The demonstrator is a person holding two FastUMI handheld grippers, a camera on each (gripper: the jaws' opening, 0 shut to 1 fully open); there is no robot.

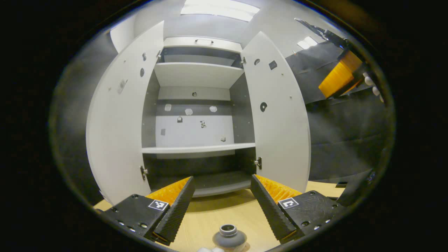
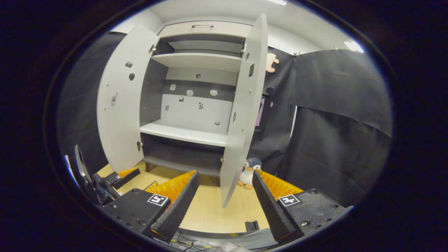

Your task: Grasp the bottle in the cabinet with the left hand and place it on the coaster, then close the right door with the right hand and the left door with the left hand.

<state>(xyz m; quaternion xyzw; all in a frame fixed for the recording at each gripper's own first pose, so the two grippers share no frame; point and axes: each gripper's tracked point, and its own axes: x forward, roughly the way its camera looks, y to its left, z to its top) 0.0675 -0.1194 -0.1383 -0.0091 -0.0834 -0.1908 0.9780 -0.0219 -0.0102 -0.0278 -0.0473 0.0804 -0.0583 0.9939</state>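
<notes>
Left gripper view: bottle (image 1: 229,237) upright on table (image 1: 217,213), below left gripper (image 1: 222,199), jaws wide, evidently released. Coaster beneath not discernible. Right gripper (image 2: 224,196) wide, empty, aimed at open right door (image 2: 245,115), presumably for closing.

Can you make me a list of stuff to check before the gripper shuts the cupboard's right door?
1. Bottle out of the cabinet: ok, it stands on the wooden table, below the left gripper.
2. Bottle on the coaster: cannot tell, its base is cut off at the picture's edge.
3. Left gripper let go: ok, open, its fingers apart and holding nothing.
4. Right gripper ready: ok, open and empty, facing the right door.
5. Right door needs closing: ok, it is wide open.
6. Path of the door free: cannot tell, a toy penguin sits close behind it.
</notes>
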